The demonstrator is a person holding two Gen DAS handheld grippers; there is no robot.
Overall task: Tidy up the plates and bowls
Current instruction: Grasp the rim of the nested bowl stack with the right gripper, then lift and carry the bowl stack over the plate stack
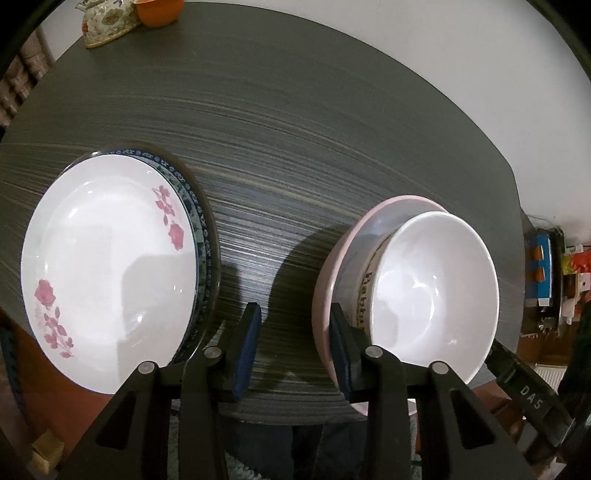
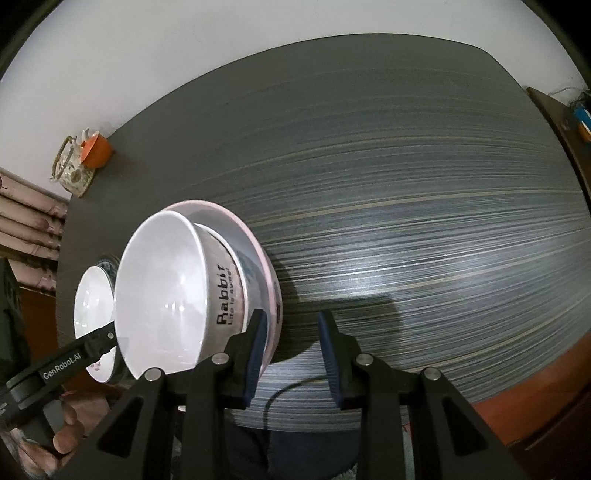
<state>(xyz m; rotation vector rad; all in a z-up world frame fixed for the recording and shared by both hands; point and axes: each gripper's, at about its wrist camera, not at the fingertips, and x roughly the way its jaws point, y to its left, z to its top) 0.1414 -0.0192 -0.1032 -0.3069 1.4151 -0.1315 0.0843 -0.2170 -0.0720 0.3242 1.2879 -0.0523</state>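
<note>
A white plate with pink flowers (image 1: 107, 266) tops a stack over a blue-patterned plate (image 1: 199, 221) at the table's near left; it also shows in the right wrist view (image 2: 90, 302). A white "Rabbit" bowl (image 1: 432, 291) sits nested in a pink-rimmed bowl (image 1: 332, 280) at the near right, also in the right wrist view: white bowl (image 2: 162, 295), pink-rimmed bowl (image 2: 266, 266). My left gripper (image 1: 295, 347) is open and empty between the two stacks. My right gripper (image 2: 291, 354) is open and empty, just right of the bowls.
The dark striped table (image 1: 295, 129) stretches back to a white wall. A floral teapot (image 1: 107, 22) and an orange bowl (image 1: 159, 11) stand at the far left corner. A cluttered shelf (image 1: 554, 273) is beyond the table's right edge.
</note>
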